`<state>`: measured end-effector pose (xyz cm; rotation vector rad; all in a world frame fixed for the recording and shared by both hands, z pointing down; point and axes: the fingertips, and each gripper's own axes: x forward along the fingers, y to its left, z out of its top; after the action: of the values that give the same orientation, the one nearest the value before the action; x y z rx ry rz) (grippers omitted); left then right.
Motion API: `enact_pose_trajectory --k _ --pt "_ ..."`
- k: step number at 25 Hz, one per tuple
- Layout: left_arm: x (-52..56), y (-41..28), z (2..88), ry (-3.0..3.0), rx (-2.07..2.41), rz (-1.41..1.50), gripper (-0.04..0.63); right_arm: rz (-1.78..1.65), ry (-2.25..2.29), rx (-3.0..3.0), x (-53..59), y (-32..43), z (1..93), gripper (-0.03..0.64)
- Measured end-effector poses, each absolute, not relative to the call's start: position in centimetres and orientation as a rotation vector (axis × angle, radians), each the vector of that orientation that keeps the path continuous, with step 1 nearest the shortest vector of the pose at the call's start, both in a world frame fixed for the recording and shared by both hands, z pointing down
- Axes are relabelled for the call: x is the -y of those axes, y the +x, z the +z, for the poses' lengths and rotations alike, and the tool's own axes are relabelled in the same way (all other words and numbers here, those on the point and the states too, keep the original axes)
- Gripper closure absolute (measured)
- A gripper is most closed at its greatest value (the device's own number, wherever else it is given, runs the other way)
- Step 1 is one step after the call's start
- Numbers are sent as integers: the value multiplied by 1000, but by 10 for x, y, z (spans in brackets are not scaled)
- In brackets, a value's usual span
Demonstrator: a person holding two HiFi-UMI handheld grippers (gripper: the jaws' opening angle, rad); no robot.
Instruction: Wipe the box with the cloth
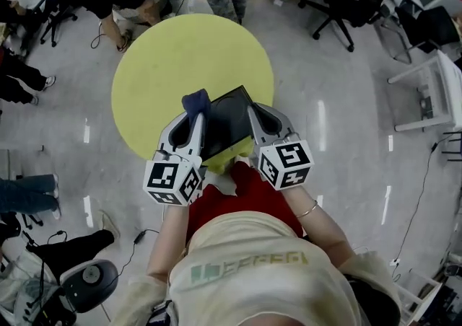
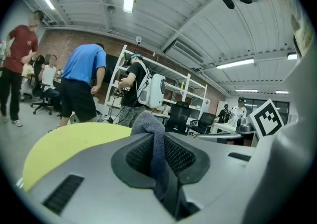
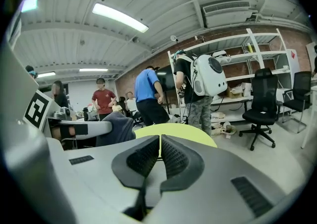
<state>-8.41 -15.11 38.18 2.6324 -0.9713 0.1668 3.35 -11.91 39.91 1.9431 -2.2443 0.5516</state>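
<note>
Box point(image 1: 227, 121): dark, flat, square, lying at the near edge of the round yellow table point(image 1: 188, 58), on the side closest to the person. It sits between the two grippers.

Cloth point(image 1: 195, 101): blue-grey and bunched, above the table's near edge, just left of the box and touching its left corner. In the left gripper view the cloth point(image 2: 153, 139) runs down between the ribbed pads and bulges out above them.

Left gripper point(image 1: 198, 112): jaws pinched on the cloth, tips over the near part of the table.

Right gripper point(image 1: 254, 111): tips at the box's right edge, over the table's near rim. In the right gripper view the right gripper point(image 3: 159, 151) has its jaws pressed almost together, with only a thin slit and nothing seen in it. Yellow tabletop point(image 3: 183, 131) shows beyond.

Whether the right gripper's tips touch the box cannot be told.

Beyond the table's far side stand a person in a blue shirt point(image 3: 147, 94) and a black office chair point(image 3: 262, 109).
</note>
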Motion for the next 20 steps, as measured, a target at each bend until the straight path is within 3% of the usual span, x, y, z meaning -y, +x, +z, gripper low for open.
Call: enact_pose_trajectory --k 20 --pt "285 56 413 2598 1052 353 532 709 1722 2354 223 140 430 578"
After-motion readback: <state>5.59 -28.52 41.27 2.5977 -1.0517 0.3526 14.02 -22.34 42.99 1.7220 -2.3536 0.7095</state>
